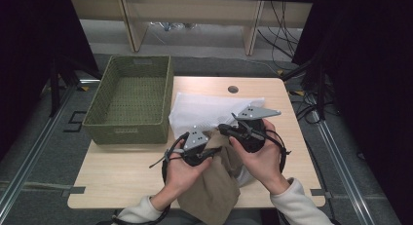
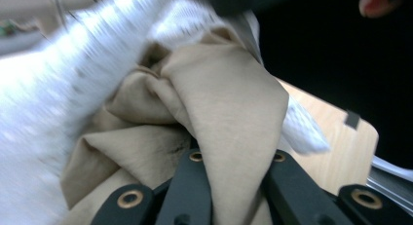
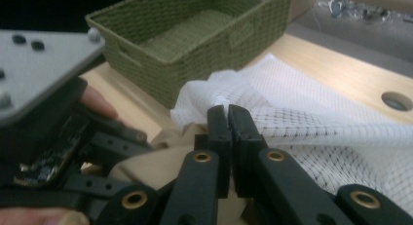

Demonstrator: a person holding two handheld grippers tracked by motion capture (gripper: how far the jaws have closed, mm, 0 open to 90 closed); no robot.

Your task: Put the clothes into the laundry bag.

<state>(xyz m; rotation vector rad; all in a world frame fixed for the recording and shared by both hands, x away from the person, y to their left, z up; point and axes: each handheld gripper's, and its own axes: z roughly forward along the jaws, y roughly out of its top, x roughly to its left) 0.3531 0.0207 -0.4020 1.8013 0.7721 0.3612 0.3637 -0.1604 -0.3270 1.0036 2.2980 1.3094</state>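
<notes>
The worktop [image 1: 122, 171] carries a green basket [image 1: 131, 101], a white mesh bag [image 1: 204, 110] and tan cloth [image 1: 214, 186] at its near edge. The left hand-held gripper [image 2: 234, 159] pinches the cloth; the right hand-held gripper [image 3: 227, 122] pinches the mesh.

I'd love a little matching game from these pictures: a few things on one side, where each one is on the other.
Things:
1. basket
2. tan cloth
3. white mesh bag
4. round hole

Places:
A. pinched in the left gripper
B. tabletop, far edge
C. table's left side
D. spread mid-table, right of the basket

Pairs: 1-C, 2-A, 3-D, 4-B
</notes>
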